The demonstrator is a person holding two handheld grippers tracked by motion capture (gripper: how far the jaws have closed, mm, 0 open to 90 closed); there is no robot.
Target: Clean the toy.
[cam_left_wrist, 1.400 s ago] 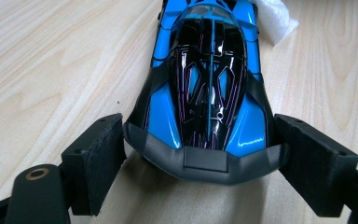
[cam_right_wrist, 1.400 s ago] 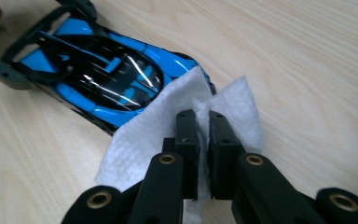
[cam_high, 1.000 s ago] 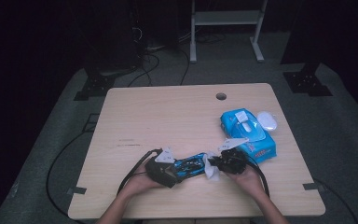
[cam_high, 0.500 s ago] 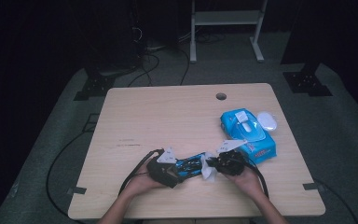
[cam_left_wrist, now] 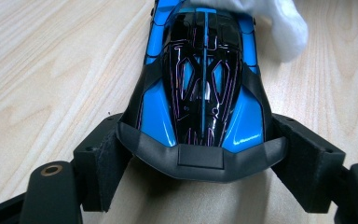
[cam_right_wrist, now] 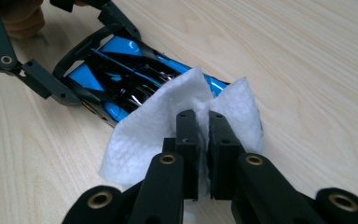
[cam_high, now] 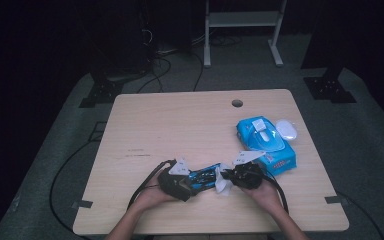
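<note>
From the high view, I have the blue toy car [cam_high: 203, 177] lying near the front edge of the wooden table [cam_high: 180, 125], between my two tools. My left gripper [cam_high: 192, 182] clamps one end of it, and my right gripper [cam_high: 225, 179] brings a white wipe [cam_high: 222, 183] against the other end. Behind my right hand sits the blue wipes pack [cam_high: 266, 144], just beside the gripper, with a small white object [cam_high: 286, 129] at its far side; I cannot tell what that is. Neither lies in the wiping path, though the pack crowds my right hand if I swing outward.

In the left gripper view, the toy car [cam_left_wrist: 204, 88] sits with its dark end bumper between the jaws, which stand at a middling width, pads pressed on both flanks. The black and blue bodywork looks glossy here. The wipe [cam_left_wrist: 279, 23] rests on the far end of the car.

In the right gripper view, the jaws are pinched nearly together on a fold of the wipe [cam_right_wrist: 177, 126], which drapes over the near end of the car [cam_right_wrist: 121, 70] and spills onto the table. The left gripper [cam_right_wrist: 84, 74] holds the far end.

I judge the cleaning as underway: the wipe covers one end, and the middle and the clamped end look left to do. The left clamp itself blocks that last part, so a regrip seems needed.
</note>
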